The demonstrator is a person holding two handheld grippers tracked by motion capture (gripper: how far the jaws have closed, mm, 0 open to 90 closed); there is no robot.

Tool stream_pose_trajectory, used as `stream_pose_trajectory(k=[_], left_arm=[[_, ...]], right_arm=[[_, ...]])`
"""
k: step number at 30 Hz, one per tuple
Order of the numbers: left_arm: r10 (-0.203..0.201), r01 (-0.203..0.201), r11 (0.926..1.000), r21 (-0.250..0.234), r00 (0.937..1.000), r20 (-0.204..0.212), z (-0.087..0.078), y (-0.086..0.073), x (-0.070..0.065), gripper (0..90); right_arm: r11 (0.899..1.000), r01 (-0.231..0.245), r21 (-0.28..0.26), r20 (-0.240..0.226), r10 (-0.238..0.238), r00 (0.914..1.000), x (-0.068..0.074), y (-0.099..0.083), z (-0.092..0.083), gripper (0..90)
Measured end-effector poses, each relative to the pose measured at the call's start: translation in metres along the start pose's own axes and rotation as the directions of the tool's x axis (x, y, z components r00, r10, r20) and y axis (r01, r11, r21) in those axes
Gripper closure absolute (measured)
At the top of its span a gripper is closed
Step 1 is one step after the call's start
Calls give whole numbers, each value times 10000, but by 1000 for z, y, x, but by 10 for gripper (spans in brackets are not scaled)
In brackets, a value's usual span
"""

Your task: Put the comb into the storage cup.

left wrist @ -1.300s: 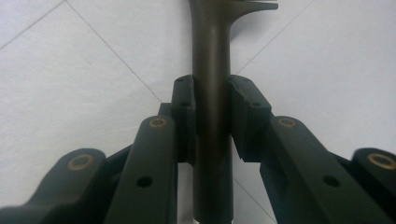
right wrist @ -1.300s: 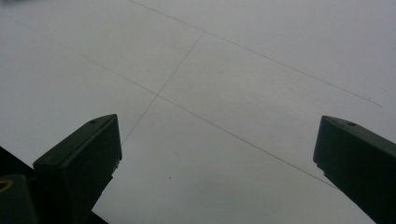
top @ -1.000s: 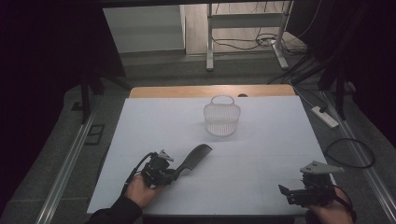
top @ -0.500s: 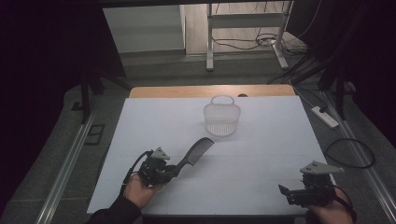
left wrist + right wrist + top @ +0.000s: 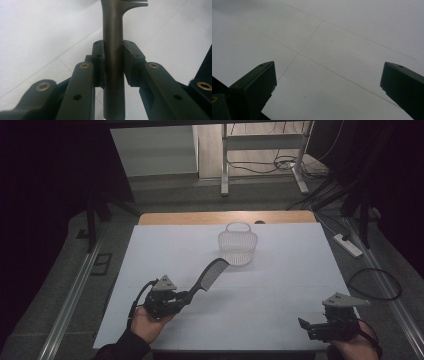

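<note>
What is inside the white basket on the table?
The basket looks empty: its mesh wall shows nothing within. Its floor cannot be seen well from the high view, so something small and flat could lie there.

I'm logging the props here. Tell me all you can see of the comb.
The comb is dark, plastic-looking, with a smooth rounded handle and a toothed blade. The left tongs clamp its handle, both pads pressing its sides. Its blade slants up toward the white basket, apparently lifted off the table.

I'm seeing a white table [image 5: 280, 285] standing on grey floor [image 5: 165, 195], cables [image 5: 270, 166] trailing beyond its far edge.
</note>
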State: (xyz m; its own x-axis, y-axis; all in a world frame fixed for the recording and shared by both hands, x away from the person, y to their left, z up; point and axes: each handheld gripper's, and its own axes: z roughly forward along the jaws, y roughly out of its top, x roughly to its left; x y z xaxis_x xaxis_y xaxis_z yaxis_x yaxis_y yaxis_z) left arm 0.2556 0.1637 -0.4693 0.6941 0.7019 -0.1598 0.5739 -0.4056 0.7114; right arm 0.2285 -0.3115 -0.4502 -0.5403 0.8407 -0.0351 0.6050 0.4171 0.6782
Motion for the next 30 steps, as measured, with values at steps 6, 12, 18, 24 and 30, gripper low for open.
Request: stream_pose_trajectory(k=[6,12,18,24,30], left_arm=[[85,-70,9977,-671,9997,216,-6,0,-1,724],[315,-299,9924,-1196,9994,110,-11,0,-3,723],[411,-361,9902,-1350,9986,340,-12,0,-3,724],[499,-465,9906,-1288,9985,231,-12,0,-5,724],[607,-576,9909,-1217,9979,219,-11,1,-6,724]], right_arm=[[9999,95,46,-7,-95,10000,1,0,0,4],[9998,197,-93,-47,-197,9998,2,0,-1,0],[9992,313,-241,-100,-315,9995,3,0,-2,0],[9966,414,-707,-299,-436,9986,4,3,-3,0],[9904,186,-1372,-1004,-326,9944,2,11,-5,0]])
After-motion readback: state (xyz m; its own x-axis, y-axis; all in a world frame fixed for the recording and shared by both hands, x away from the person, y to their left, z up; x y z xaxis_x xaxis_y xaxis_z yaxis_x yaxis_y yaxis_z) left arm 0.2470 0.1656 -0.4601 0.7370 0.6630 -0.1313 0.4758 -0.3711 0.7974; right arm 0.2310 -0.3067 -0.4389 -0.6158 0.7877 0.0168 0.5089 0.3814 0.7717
